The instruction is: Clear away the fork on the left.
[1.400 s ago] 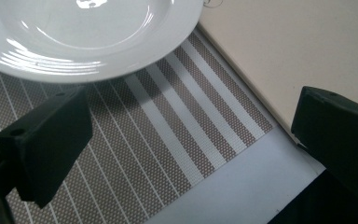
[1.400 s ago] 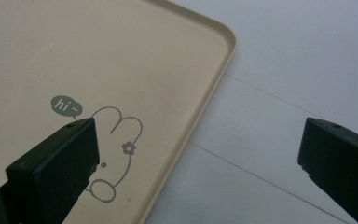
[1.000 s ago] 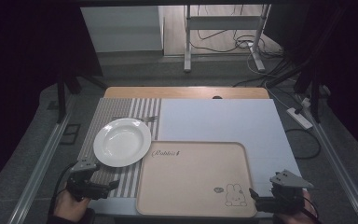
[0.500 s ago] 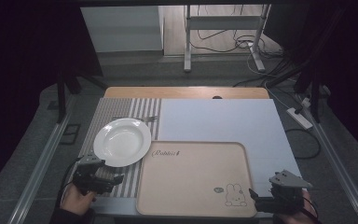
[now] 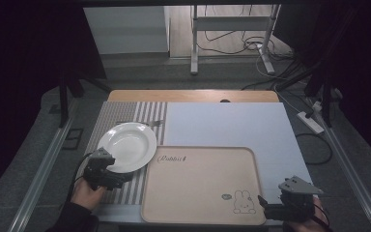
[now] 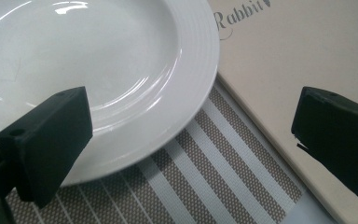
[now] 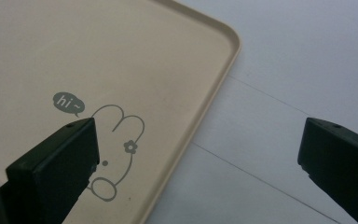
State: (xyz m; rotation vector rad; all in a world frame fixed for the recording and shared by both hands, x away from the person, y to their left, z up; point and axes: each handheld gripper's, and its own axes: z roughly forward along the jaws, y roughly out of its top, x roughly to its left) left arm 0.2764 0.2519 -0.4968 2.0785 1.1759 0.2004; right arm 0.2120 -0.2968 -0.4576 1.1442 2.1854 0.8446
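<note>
High view: white plate point(image 5: 126, 146) sits left of centre on a striped mat point(image 5: 125, 116), its right rim overlapping the upper-left corner of the beige tray point(image 5: 200, 186). The tray fills the lower middle of the frame, rabbit print at its lower right, script at its upper left. Pale sheet point(image 5: 227, 123) lies bare above the tray and down its right side: open room there. A strip of wooden table point(image 5: 193, 95) shows along the top edge.

Left gripper point(image 5: 110, 174) is at lower left, at the plate's near rim. In the left gripper view its jaws stand wide apart, holding nothing point(image 6: 191, 154); one jaw overlaps the plate's rim point(image 6: 121, 116) at lower left of the frame, the other lies over the tray's edge point(image 6: 279, 70) at right. Striped mat shows in the gap between them. Contact with the plate cannot be told.

Right gripper point(image 5: 265, 208) is at lower right, at the tray's near right corner. In the right gripper view point(image 7: 198, 154) the jaws are wide apart and empty; the tray's raised edge point(image 7: 209, 107) runs diagonally between them, left jaw over the rabbit print, right jaw over the pale sheet.
</note>
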